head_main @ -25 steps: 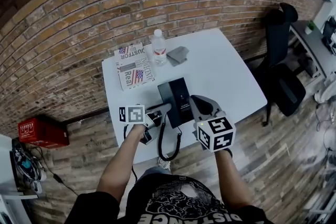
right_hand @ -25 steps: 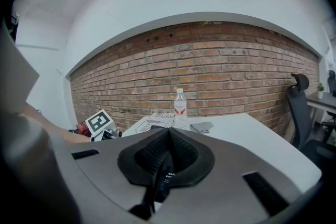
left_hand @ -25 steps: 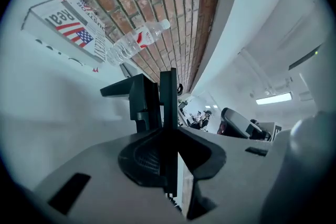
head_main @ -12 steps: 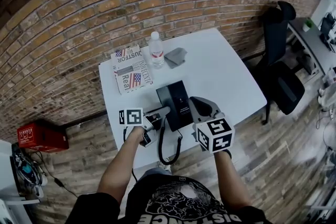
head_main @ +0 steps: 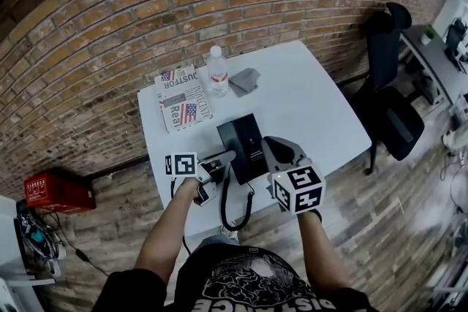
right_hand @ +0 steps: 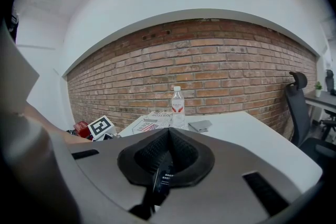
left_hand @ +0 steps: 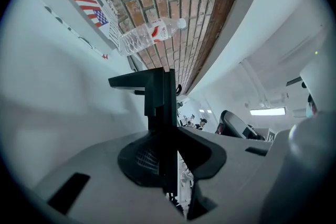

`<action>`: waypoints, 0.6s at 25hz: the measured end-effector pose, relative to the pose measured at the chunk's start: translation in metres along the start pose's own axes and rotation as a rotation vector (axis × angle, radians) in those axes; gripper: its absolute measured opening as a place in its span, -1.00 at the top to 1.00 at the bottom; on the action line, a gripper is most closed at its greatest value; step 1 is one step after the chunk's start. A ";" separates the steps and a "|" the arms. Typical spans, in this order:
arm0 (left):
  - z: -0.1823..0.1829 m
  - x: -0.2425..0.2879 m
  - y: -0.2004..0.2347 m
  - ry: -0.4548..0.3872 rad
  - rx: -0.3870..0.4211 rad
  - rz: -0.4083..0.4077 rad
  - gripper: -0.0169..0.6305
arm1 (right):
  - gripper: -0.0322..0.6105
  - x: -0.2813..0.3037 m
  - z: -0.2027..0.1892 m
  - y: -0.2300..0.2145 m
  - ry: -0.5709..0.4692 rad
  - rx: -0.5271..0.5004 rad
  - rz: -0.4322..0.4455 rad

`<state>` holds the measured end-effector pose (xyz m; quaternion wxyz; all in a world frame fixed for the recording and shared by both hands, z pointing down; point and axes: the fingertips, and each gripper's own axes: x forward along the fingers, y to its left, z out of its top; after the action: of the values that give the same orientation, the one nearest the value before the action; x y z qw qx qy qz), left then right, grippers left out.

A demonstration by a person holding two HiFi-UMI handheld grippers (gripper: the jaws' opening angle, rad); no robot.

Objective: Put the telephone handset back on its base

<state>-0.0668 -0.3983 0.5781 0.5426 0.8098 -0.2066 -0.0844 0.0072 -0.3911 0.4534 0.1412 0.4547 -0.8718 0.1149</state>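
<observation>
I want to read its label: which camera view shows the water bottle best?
The left gripper view: the water bottle appears largest and whole, though sideways in the picture. The right gripper view shows the bottle upright but small; the head view shows it from above, also small.

left gripper [head_main: 219,158]: jaws opening, handset [left_hand: 159,105] between | right gripper [head_main: 268,147]: clamped on base [head_main: 241,137]
</observation>
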 end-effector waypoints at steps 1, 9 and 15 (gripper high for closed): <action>0.000 0.000 0.000 -0.001 -0.002 0.000 0.69 | 0.89 0.000 0.000 0.000 0.000 -0.001 0.001; 0.000 -0.002 0.000 -0.018 0.012 0.037 0.63 | 0.89 -0.006 -0.001 0.003 -0.002 -0.004 0.009; 0.001 -0.009 0.002 -0.045 0.056 0.115 0.59 | 0.89 -0.013 -0.002 0.006 -0.004 -0.008 0.020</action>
<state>-0.0758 -0.3956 0.5783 0.5189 0.8093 -0.2672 -0.0656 0.0096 -0.3774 0.4505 0.1402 0.4456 -0.8771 0.1120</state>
